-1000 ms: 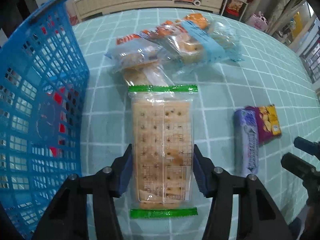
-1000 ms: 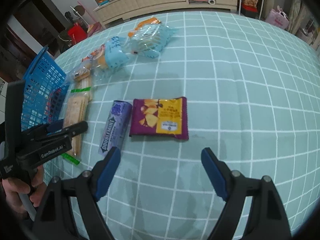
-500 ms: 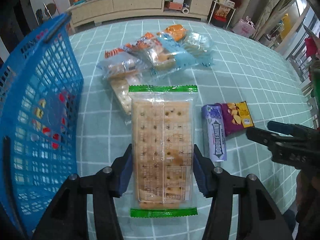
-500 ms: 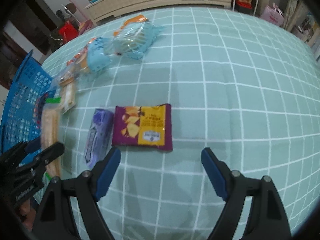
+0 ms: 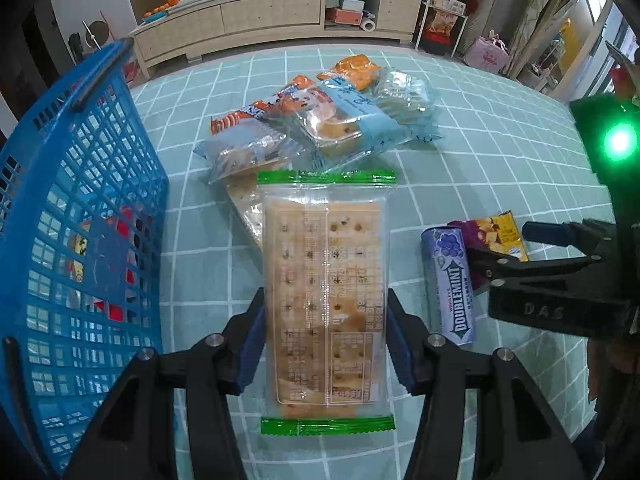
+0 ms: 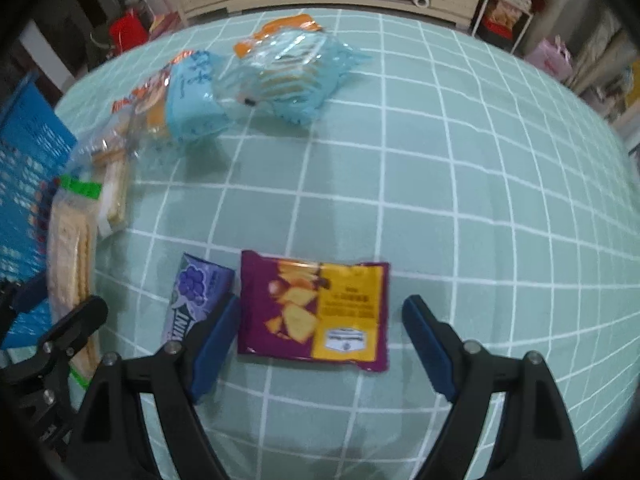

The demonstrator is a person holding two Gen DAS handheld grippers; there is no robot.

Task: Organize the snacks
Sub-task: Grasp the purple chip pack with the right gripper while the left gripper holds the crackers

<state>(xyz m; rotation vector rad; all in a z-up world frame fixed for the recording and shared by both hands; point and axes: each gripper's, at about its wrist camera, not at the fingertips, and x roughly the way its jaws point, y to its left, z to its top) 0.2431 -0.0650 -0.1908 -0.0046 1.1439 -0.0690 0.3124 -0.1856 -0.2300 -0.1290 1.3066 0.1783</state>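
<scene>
- The left gripper is squeezing a cracker pack. Its two blue pads press on the long sides of the pack.
- The cracker pack is see-through with green ends. It sticks out past the pads, above the table.
- A blue basket is just to the left of the pack. Red and yellow things show through its holes, but I cannot tell what they are.
- Past the pack lies a pile of snack bags. Some are light blue and some have orange on them. They lie on top of each other on the green checked table.
- One more clear cracker pack lies on the table, partly hidden under the held one.
- The right gripper has its jaws wide apart. Nothing is squeezed in it.
- A purple and yellow chip bag lies flat on the table between the right gripper's two pads. The left pad is just beside the bag's edge. The right pad is a bit away from it.
- A purple gum pack lies just left of the chip bag. The left pad covers part of it.
- A long cabinet stands behind the table.
</scene>
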